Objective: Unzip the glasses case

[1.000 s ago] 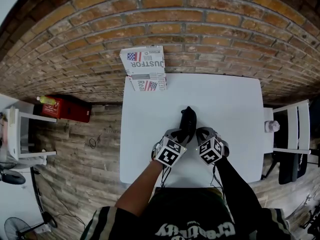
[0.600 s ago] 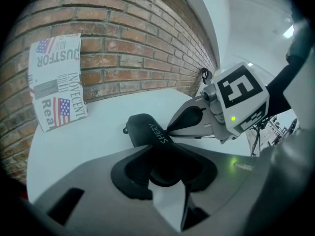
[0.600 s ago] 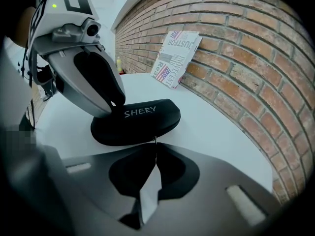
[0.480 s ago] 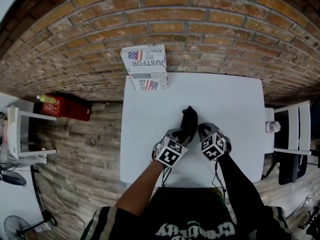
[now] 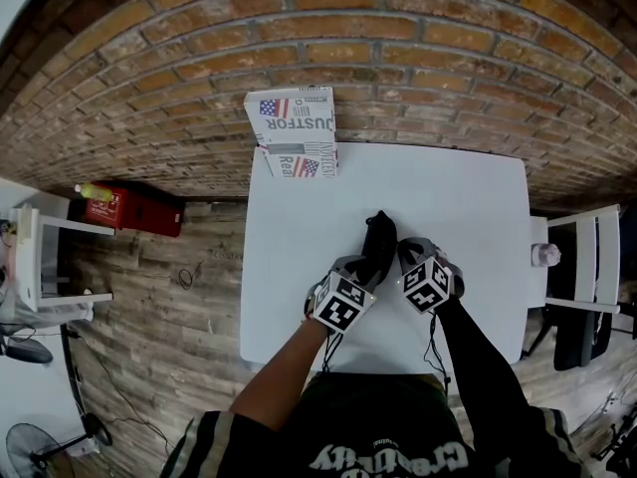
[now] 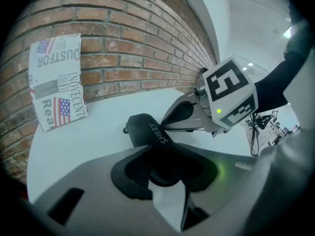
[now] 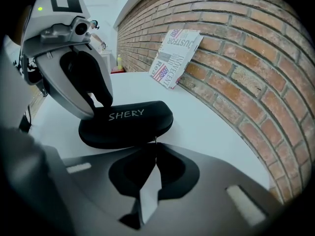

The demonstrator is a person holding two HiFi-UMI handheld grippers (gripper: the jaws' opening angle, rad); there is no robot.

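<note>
Only the right gripper view shows us our right gripper pinched together on the zipper pull. Our left gripper clamps the glasses case, just six o'clock of the white table's centre. A brick wall stands at twelve.

The right gripper, its jaws pinched on a thin metal zip tab, has shifted a short way along the right flank of the black oval fabric glasses case, toward the red brick wall. It now sits higher and further right in the head view. The head view itself has drifted, setting the whole scene slightly rightward.
</note>
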